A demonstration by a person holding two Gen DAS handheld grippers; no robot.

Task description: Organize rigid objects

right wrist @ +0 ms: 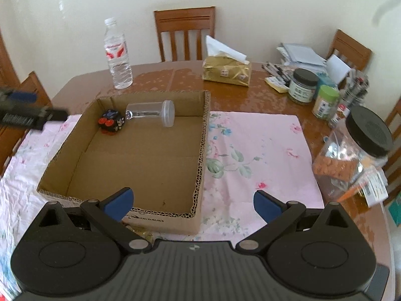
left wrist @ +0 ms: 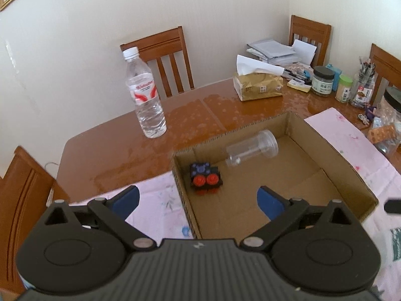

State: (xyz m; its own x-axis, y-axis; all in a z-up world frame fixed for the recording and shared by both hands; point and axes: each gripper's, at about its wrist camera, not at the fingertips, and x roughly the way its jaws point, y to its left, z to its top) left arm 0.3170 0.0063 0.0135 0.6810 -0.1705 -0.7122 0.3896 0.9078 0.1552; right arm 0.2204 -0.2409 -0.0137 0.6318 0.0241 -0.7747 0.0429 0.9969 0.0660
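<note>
Cube point(left wrist: 206, 178) & clear cup point(left wrist: 252, 151) in box point(left wrist: 325, 145); both grippers look empty.

cube point(right wrist: 111, 123) & jar point(right wrist: 153, 113) in box point(right wrist: 200, 165), bottle point(right wrist: 117, 55) behind.

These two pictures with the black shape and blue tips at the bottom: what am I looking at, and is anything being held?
No robot here: a person carries a hand-held two-finger clamp in each hand, each with a camera looking along its fingers. One picture is from the left gripper, the other from the right gripper. Both stand open and hold nothing. On the table sits a cardboard box containing a black cube toy and a clear plastic container lying on its side. A water bottle stands behind the box.
</note>
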